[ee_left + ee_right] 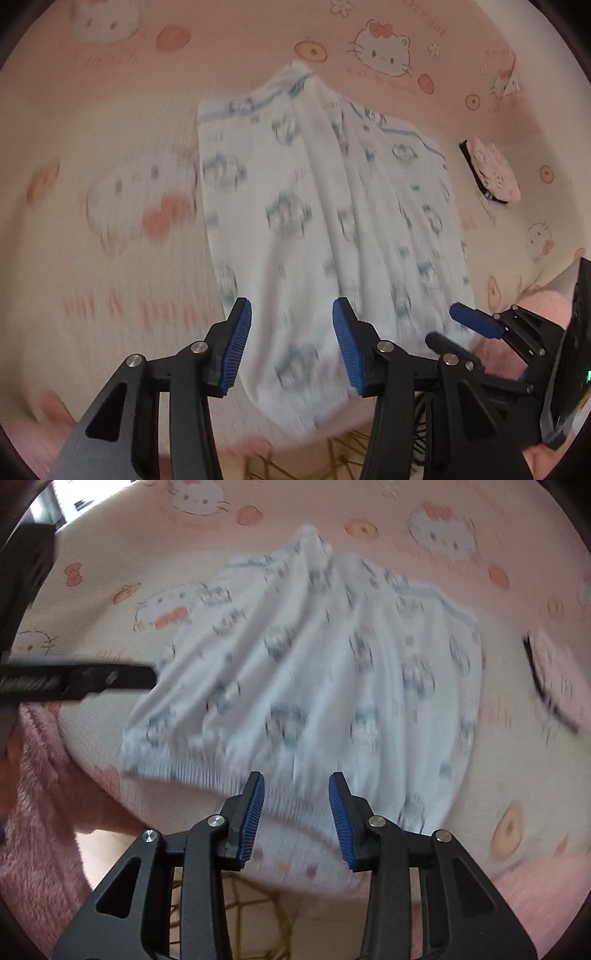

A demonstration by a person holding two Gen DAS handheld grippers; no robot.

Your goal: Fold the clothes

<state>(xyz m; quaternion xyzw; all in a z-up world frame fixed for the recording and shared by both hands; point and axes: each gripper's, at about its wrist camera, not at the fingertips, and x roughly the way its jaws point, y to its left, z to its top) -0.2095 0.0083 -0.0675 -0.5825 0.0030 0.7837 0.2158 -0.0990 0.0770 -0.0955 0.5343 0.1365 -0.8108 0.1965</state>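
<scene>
Both hand-held grippers hang over the bed's near edge, garment spread just beyond.

Left hand-held gripper [291, 343] points steeply down, blue pads parted, nothing pinched, with the garment's near hem lying below the gap. Right hand-held gripper [296, 818] tilts down too, jaws narrower and empty, just short of the ribbed hem. A pink fluffy sleeve [40, 794] sits at the near edge. The white printed garment [321, 221] lies creased mid-bed, bare cartoon-cat bedsheet [110, 240] open on both sides. Toward the far right edge, well apart, rests a small pink item [493, 171].
</scene>
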